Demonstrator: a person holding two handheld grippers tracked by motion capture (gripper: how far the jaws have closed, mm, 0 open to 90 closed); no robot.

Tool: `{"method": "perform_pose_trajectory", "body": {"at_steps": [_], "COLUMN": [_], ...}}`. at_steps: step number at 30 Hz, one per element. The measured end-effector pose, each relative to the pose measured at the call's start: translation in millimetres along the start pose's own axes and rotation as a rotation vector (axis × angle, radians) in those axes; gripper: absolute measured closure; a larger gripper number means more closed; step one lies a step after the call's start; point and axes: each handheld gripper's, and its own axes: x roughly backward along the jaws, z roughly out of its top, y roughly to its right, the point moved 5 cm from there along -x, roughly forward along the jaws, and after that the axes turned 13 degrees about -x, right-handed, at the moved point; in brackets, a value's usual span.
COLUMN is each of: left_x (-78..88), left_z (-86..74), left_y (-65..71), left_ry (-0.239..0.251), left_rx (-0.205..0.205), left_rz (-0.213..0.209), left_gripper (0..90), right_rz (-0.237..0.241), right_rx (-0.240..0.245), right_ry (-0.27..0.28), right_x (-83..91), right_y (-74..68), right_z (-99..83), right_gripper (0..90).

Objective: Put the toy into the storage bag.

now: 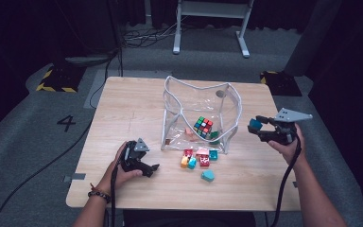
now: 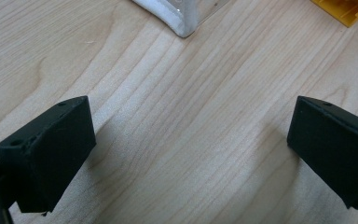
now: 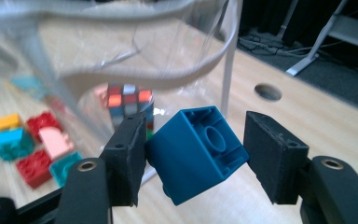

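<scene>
My right gripper (image 1: 258, 129) is raised beside the right wall of a clear plastic bag (image 1: 201, 106) with a white rim, and is shut on a dark blue brick (image 1: 254, 124). In the right gripper view the blue brick (image 3: 191, 158) sits tilted between the jaws of the right gripper (image 3: 195, 140), hollow underside toward the camera. Inside the bag lies a Rubik's cube (image 1: 203, 126) (image 3: 129, 99). My left gripper (image 1: 152, 168) rests low on the wooden table (image 1: 123, 118) left of the bag. In its own view the left gripper (image 2: 191, 149) is open over bare wood.
Several loose bricks (image 1: 197, 158), red, pink, yellow and teal, lie in front of the bag, with one teal brick (image 1: 207, 175) nearer me. A yellow brick (image 2: 347, 9) and the bag's corner (image 2: 182, 23) lie ahead of the left gripper. A round hole (image 1: 220, 93) is in the table behind the bag.
</scene>
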Motion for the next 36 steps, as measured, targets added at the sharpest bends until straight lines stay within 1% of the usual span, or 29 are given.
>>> {"method": "perform_pose_trajectory", "body": {"at_steps": [1,5,7,8,9,10,14,15,16,18,19,20,21,22,23,24,25,28,29,30,31,32,34,35,36], "left_x": [-0.1,0.1,-0.2,0.0,-0.1,0.1,0.1,0.1,0.0,0.0,0.1,0.1,0.1,0.1,0.1,0.0,0.0,0.1,0.1,0.1,0.1,0.0,0.0,0.0,0.0], "left_z": [-0.1,-0.1,0.0,-0.1,0.0,-0.1,-0.1,-0.1,0.0,0.0,0.0,0.0,0.0,0.0,0.0,0.0,0.0,0.0,0.0,0.0,0.0,-0.1,-0.1,-0.1,-0.1], "left_y": [-0.1,0.0,0.0,0.0,0.0,-0.1,0.0,0.0,0.0,0.0,0.1,0.1,0.1,0.0,0.0,0.0,0.0,0.0,0.0,0.0,0.1,0.0,0.0,0.0,0.0], "left_ry": [0.001,-0.001,0.003,0.000,0.001,0.000,-0.001,-0.001,0.000,0.000,-0.001,0.000,0.000,0.000,0.000,0.000,0.000,0.000,0.000,0.000,0.000,0.000,0.000,0.000,0.000], "left_rx": [-0.001,-0.001,0.000,-0.001,-0.001,-0.001,-0.001,-0.001,-0.001,0.000,0.000,0.000,0.000,0.000,0.000,-0.001,-0.001,0.000,0.000,0.000,0.000,-0.001,-0.001,-0.001,-0.001], "left_rz": [0.001,-0.003,0.001,-0.004,0.000,-0.003,-0.004,-0.004,-0.004,-0.003,-0.004,-0.004,-0.004,-0.004,-0.004,-0.004,-0.004,-0.004,-0.004,-0.004,-0.004,-0.004,-0.004,-0.004,-0.004], "left_gripper": [1.0,1.0,1.0,1.0,1.0,1.0,1.0,1.0,1.0,1.0,1.0,1.0,1.0,1.0,1.0,1.0,1.0,1.0,1.0,1.0,1.0,1.0,1.0,1.0,1.0], "right_rz": [-0.007,-0.015,-0.032,-0.032,-0.036,-0.036,-0.043,-0.043,-0.050,-0.047,-0.048,-0.044,-0.045,-0.052,-0.048,-0.044,-0.047,-0.031,-0.030,-0.026,-0.020,0.000,0.017,0.017,0.040], "right_rx": [0.006,0.000,0.003,0.003,0.011,0.009,0.014,0.014,0.017,0.016,0.008,0.000,0.009,0.003,0.003,0.013,0.012,0.009,0.003,0.006,0.013,0.000,0.006,0.006,0.010], "right_ry": [0.007,0.032,0.038,0.038,0.042,0.055,0.065,0.065,0.079,0.081,0.084,0.089,0.090,0.087,0.088,0.092,0.095,0.098,0.089,0.089,0.095,0.095,0.094,0.094,0.099], "right_x": [0.6,2.6,3.2,3.2,3.7,5.1,7.8,7.8,8.5,8.6,8.6,6.2,5.0,3.5,1.8,-0.1,-1.6,-7.7,-9.7,-11.6,-13.5,-16.0,-20.0,-20.0,-25.6], "right_y": [1.2,6.1,8.8,8.8,10.3,13.4,18.2,18.2,20.7,21.7,22.1,23.8,24.3,24.0,23.3,23.4,23.2,22.3,21.5,21.2,20.4,18.0,13.9,13.9,7.0], "right_z": [4.4,24.9,35.3,35.3,39.8,50.2,66.0,66.0,77.1,80.2,83.0,91.4,93.9,96.6,99.7,103.2,106.5,115.2,117.3,119.4,122.0,125.0,129.2,129.2,134.0], "right_gripper": [41.6,41.6,41.6,41.6,41.6,41.6,41.6,41.6,41.6,41.6,41.6,41.6,41.6,41.6,41.6,41.6,41.6,41.6,41.6,41.6,41.6,41.7,41.6,41.6,41.6]}}
